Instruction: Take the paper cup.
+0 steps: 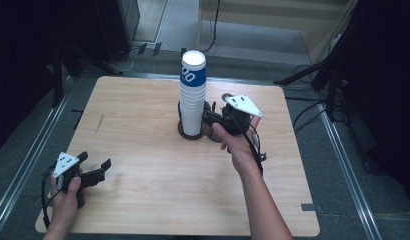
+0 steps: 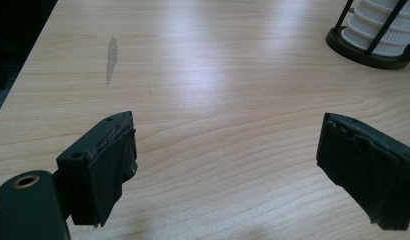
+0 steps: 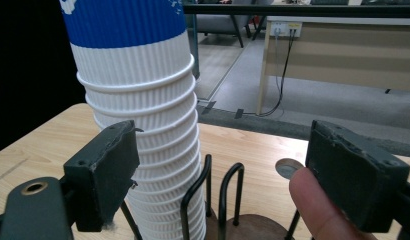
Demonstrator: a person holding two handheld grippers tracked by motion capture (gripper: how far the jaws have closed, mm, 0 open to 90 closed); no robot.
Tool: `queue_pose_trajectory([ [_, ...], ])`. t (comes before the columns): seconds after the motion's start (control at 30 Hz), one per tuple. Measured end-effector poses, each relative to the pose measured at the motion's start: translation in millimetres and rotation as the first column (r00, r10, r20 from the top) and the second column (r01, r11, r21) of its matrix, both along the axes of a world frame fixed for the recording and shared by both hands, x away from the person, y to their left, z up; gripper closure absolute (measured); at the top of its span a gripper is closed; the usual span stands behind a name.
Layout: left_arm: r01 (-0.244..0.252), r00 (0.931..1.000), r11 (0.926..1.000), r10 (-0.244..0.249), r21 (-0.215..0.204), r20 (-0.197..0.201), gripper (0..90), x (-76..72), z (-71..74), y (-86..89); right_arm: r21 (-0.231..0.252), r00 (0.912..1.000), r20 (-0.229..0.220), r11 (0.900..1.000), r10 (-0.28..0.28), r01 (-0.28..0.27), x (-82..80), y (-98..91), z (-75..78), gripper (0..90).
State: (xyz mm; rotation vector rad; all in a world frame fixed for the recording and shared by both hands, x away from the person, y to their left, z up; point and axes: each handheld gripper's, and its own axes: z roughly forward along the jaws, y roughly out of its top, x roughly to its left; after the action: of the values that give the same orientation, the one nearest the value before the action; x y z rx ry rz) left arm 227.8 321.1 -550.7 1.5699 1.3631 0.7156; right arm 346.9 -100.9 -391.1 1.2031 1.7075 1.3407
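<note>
The right hand-held gripper (image 1: 213, 119), jaws apart and empty, approaches the tall stack of ribbed white paper cups (image 1: 192, 97) (blue-banded on top) standing in a black wire holder (image 1: 209, 131) mid-tabletop (image 1: 143, 165); next, it probably must close on one cup, while the left hand-held gripper (image 1: 95, 169) rests wide open.

Table (image 1: 143, 150): light wood top, rounded corners, on a grey floor.
Mark (image 2: 111, 57): a grey streak on the wood near the table's left side.
Holder (image 1: 185, 131): dark round base with black wire uprights, standing directly on the table near the far middle.
Cups (image 1: 193, 95): a tall white stack in the holder, top cup banded blue.
</note>
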Motion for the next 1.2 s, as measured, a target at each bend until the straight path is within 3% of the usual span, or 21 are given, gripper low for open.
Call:
queue_pose_trajectory([
  [0.57, 0.004, 1.0, 1.0, -0.004, 0.004, -0.002, 9.9, 0.1, 0.1, 0.2, -0.001, 0.9992, 0.007, 0.9992, 0.039, -0.039, 12.4, 26.5, 9.1, 13.0],
  [1.2, 0.003, 1.0, 1.0, -0.003, 0.001, -0.004, 9.9, 0.2, 0.1, 0.2, 0.004, 0.9989, 0.01, 0.999, 0.046, -0.046, 31.6, 52.4, 21.0, 12.2],
])
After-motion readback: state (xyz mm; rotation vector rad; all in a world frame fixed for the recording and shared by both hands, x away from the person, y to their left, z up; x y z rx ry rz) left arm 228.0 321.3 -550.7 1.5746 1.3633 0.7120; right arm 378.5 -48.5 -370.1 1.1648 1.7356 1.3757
